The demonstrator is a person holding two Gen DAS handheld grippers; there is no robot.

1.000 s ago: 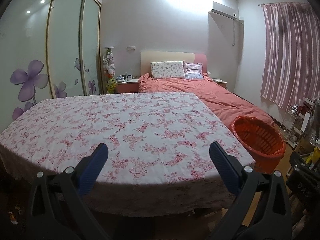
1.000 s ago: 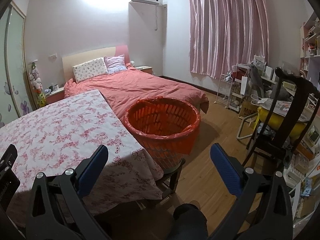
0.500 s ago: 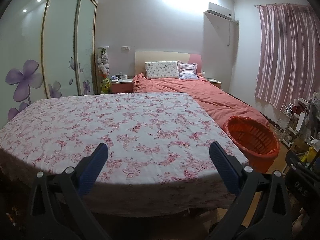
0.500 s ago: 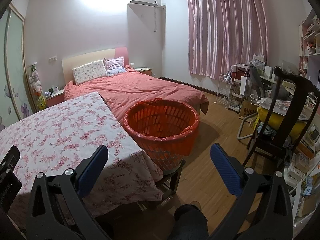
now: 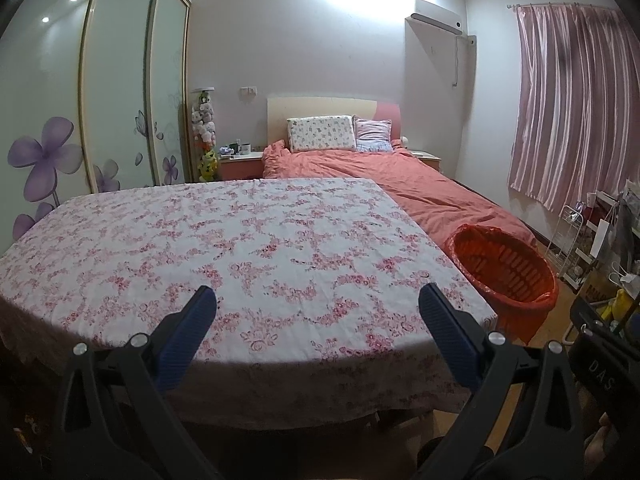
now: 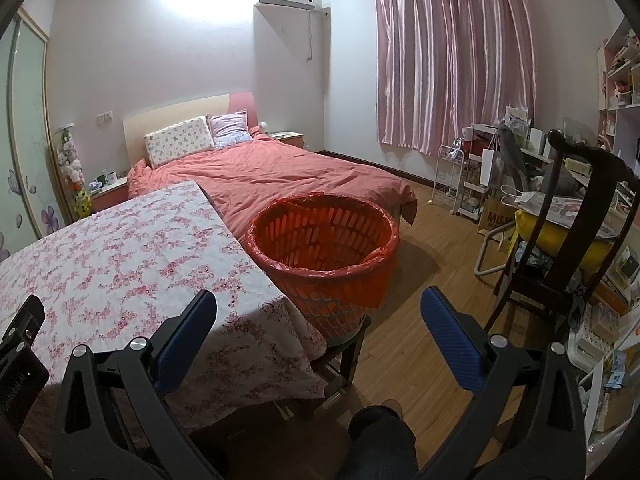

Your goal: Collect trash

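— Bedroom with a big table in the lower left of both views: the floral tablecloth [image 5: 248, 248] covers it, and I see no trash on it at all. Where is the task's thing?

— Only the container is visible. The orange basket with a red bag liner [image 6: 324, 240] stands in the middle of the right wrist view, on a dark stool just beside the table corner; in the left wrist view it is at the right edge [image 5: 504, 268]. Inside, as far as I can see, it is empty. The trash itself does not show in either view.

— And the claws?

— The left gripper [image 5: 316, 312] has its blue fingers wide apart, nothing between them, above the near table edge. The right gripper [image 6: 318, 316] is also spread and empty, pointing toward the basket.

— What can go wrong?

— I think the basket is the weak point. It sits high on the stool, so a push from the right gripper may tip it off. Also the red liner hangs loose over the rim; a finger may catch it and pull it out. And the cloth hangs free at the corner, so dragging it can shift everything.
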